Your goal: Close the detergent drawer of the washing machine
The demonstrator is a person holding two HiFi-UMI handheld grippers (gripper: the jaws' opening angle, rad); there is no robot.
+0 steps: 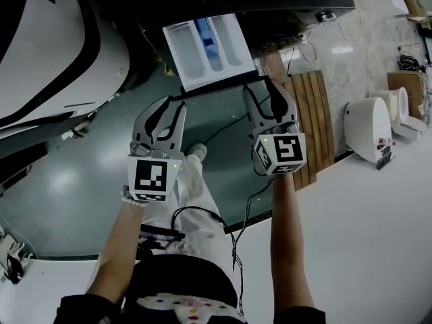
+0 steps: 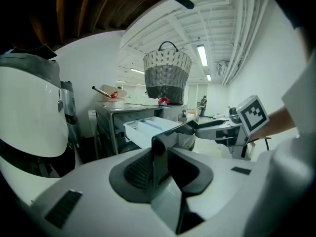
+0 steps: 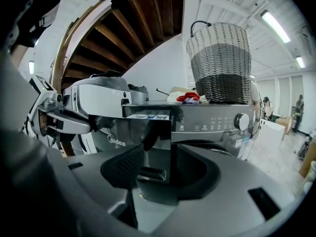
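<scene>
The detergent drawer (image 1: 206, 44) stands pulled out of the washing machine (image 3: 217, 123), its white compartments showing in the head view. Its dark glossy front panel (image 1: 223, 90) faces me. My left gripper (image 1: 174, 102) is at the panel's left end, and in the left gripper view (image 2: 165, 168) that end (image 2: 160, 157) stands between the jaws, close to the left pad (image 2: 139, 171). I do not see a squeeze. My right gripper (image 1: 268, 84) is at the panel's right end. In the right gripper view (image 3: 158, 171) it is wide open, with the panel edge (image 3: 165, 142) between the jaws.
A grey and white woven basket (image 3: 219, 65) and a red item (image 3: 187, 98) sit on the machine's top. A large white rounded appliance (image 1: 54, 52) stands close on the left. A wooden slat mat (image 1: 316, 113) and a white fixture (image 1: 371, 130) lie to the right.
</scene>
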